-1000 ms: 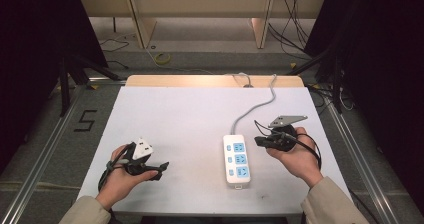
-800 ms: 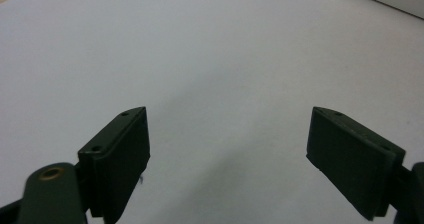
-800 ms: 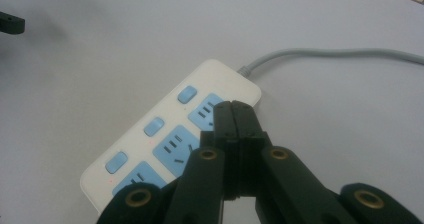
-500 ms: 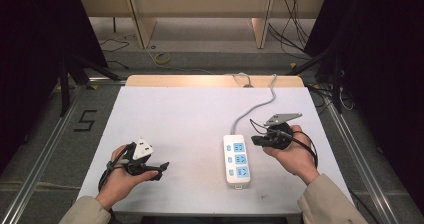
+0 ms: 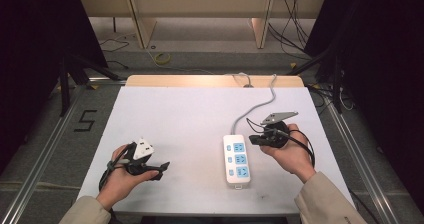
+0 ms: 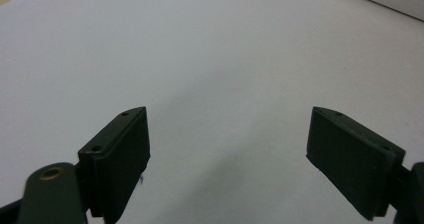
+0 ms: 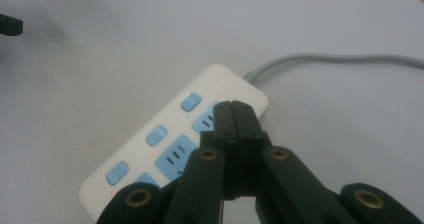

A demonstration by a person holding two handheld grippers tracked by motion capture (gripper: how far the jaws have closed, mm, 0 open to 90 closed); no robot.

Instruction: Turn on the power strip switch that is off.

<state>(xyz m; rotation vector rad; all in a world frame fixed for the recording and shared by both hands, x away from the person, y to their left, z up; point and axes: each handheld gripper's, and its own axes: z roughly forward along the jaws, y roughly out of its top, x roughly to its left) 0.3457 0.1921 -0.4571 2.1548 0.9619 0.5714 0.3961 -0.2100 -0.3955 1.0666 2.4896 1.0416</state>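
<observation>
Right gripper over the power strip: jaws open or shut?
Shut. In the right gripper view the right gripper has its two black jaws pressed together with nothing between them, hanging over the power strip.

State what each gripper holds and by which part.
Nothing is held. The right gripper has its jaws shut and empty above the power strip; the left gripper stands open over bare table.

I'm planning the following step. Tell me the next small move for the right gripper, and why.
Probably lower the right gripper onto the nearest blue button of the white plastic power strip: its jaws are shut with nothing between them and already point over the strip's cable end.
</observation>
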